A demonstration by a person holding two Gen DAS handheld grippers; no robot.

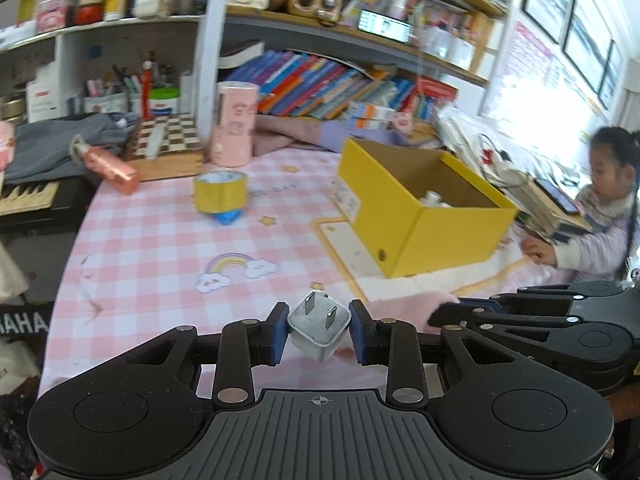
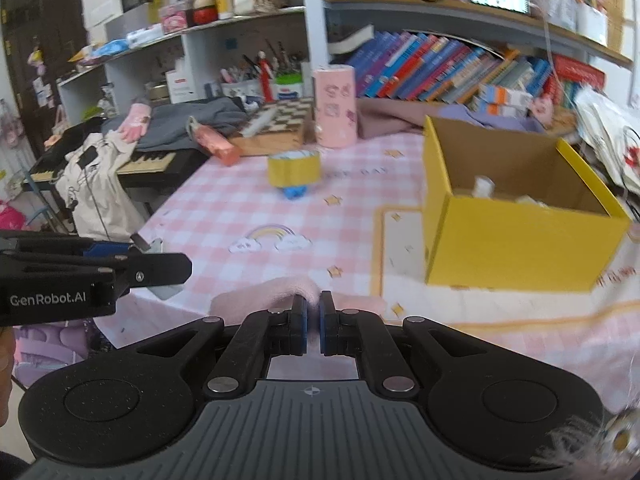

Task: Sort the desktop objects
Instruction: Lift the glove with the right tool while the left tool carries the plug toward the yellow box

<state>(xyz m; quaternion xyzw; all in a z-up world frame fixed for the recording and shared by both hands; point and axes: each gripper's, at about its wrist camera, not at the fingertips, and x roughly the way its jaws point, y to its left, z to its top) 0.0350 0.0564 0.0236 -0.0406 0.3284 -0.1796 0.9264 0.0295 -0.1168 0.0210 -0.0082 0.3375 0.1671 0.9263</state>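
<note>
Left wrist view: left gripper (image 1: 319,330) clamps plug adapter (image 1: 319,331), carrying towards yellow box (image 1: 440,240)
Right gripper (image 2: 314,318): fingers together, pinching pink fluffy cloth (image 2: 276,288) near desk's front edge

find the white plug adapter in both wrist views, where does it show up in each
Left wrist view: the white plug adapter sits low in the centre, clamped between the left gripper's blue pads, prongs facing up.
Right wrist view: it is at the left edge, mostly hidden behind the left gripper; only its prongs and a grey corner show.
Shared landmark: the open yellow box on the pink checked cloth.
</note>
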